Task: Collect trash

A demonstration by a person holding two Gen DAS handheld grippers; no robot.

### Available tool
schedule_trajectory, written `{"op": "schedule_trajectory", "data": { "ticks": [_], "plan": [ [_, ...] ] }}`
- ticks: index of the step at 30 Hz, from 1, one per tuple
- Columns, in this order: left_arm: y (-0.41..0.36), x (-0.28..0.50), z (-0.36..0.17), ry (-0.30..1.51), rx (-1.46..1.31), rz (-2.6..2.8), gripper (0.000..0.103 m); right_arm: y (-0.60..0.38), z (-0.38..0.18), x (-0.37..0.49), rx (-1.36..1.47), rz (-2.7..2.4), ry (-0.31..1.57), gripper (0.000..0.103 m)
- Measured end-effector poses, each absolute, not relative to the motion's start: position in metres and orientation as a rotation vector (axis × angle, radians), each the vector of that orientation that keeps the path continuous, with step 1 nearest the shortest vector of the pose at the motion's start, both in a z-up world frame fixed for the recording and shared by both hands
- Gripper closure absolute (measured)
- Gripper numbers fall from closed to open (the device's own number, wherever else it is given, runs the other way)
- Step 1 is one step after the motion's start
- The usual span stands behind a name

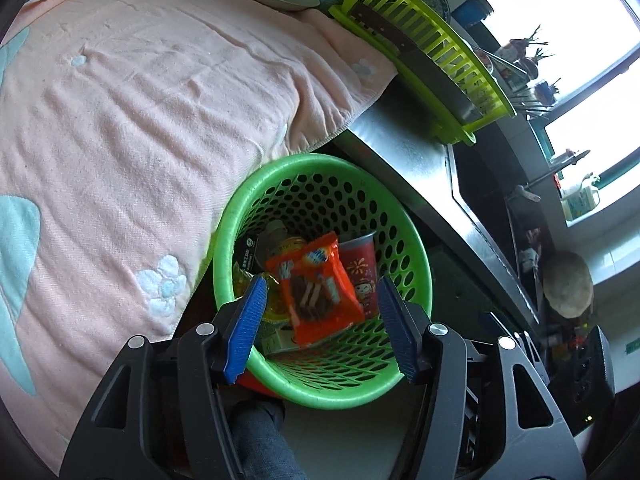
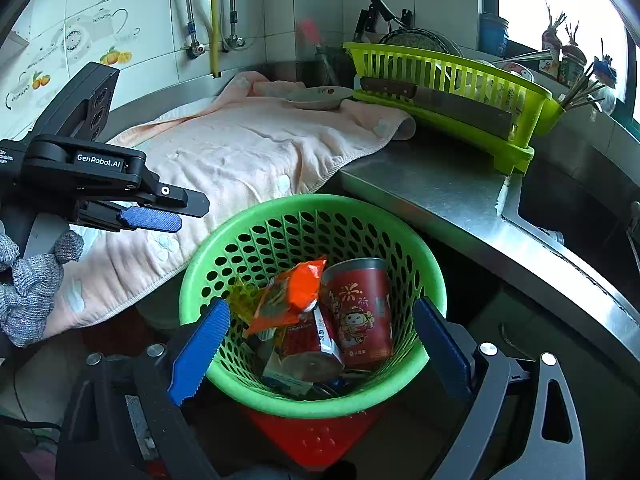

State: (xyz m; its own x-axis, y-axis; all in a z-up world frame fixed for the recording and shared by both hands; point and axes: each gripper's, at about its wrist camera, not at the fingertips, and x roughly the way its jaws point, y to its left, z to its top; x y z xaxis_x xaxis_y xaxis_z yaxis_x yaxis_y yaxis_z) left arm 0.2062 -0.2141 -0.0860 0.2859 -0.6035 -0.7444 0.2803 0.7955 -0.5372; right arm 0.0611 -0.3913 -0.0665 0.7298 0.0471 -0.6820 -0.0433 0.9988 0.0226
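A green perforated basket [image 1: 280, 172] stands below the counter edge; it also shows in the right wrist view [image 2: 256, 216]. Inside it lie an orange snack wrapper [image 1: 316, 292], a red paper cup [image 1: 360, 268], a yellow wrapper and small cartons. The same wrapper [image 2: 296, 292] and cup [image 2: 360, 312] show in the right wrist view. My left gripper [image 1: 324, 324] is open and empty just above the basket's mouth. It also shows from the side [image 2: 160, 216]. My right gripper [image 2: 320, 344] is open and empty over the basket's near rim.
A pink towel [image 1: 140, 120] covers the steel counter [image 2: 432, 184]. A plate [image 2: 320, 98] sits at its far end. A lime dish rack [image 2: 460, 92] holds a large knife [image 2: 436, 102]. A sink [image 2: 580, 208] lies to the right. A red stool [image 2: 316, 436] is under the basket.
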Motion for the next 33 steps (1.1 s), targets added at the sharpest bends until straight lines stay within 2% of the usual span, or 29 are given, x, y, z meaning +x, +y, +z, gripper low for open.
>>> {"op": "schedule_trajectory", "data": {
  "ticks": [3,5,23,33],
  "plan": [
    [-0.208,0.202,-0.079,1.117,-0.315,-0.599,0.045,-0.385,-0.065,0.059,0.018,0.053,0.747,0.013],
    [-0.201,0.198,-0.071,1.090,-0.306,-0.588,0.039,-0.381,-0.063,0.059,0.021,0.057,0.743,0.013],
    [-0.120,0.148,-0.028,0.903,-0.197,-0.380,0.020,-0.337,-0.046,0.052,0.034,0.070,0.704,0.010],
    [-0.090,0.122,-0.015,0.828,-0.135,-0.312,0.013,-0.325,-0.039,0.047,0.062,0.078,0.695,0.010]
  ]
}}
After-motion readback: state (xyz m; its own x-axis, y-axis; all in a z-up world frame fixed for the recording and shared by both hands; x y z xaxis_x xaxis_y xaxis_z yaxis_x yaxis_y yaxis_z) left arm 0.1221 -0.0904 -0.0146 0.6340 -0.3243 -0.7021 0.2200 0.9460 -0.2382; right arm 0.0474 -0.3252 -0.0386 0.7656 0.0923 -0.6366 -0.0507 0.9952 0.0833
